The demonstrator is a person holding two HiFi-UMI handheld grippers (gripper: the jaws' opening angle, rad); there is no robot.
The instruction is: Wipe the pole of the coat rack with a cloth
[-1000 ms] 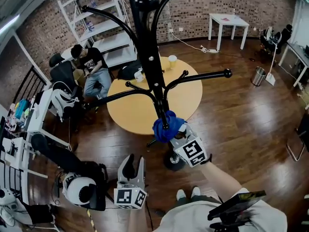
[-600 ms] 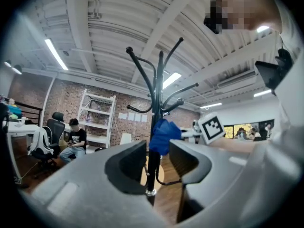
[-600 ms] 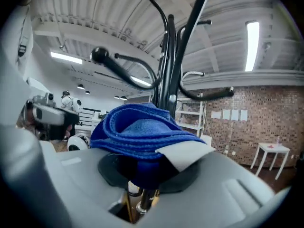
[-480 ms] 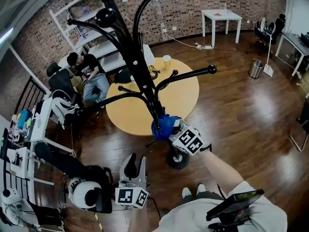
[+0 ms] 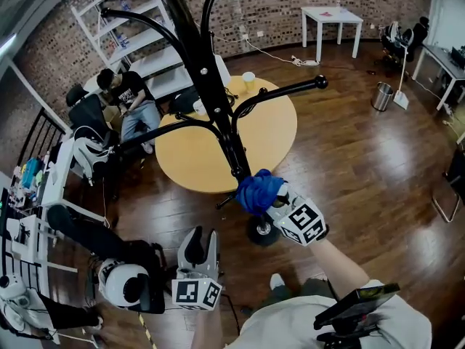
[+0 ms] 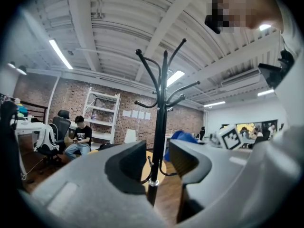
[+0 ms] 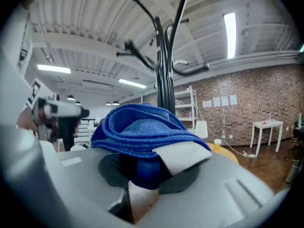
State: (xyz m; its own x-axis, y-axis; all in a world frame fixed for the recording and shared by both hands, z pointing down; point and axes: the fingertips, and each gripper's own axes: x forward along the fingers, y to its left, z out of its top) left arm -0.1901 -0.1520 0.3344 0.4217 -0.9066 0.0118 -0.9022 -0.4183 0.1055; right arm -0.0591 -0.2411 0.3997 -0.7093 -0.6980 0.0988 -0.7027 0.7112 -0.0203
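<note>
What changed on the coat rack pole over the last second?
The right gripper, still shut on the blue cloth, slid it a little way down the pole toward the base. The left gripper stayed open and empty, off the rack.

A round yellow table (image 5: 272, 137) bearing a cup (image 5: 248, 81) stands beside a seated person (image 5: 132, 102), white shelving (image 5: 149, 41) behind.

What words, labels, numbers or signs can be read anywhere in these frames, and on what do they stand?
No word or number is legible in any view.
The marker cube on the left gripper: black-and-white square pattern, no letters.
The marker cube on the right gripper: likewise a pattern only.
The blue cloth: no print shows.
The papers on the brick wall: too small to read.
</note>
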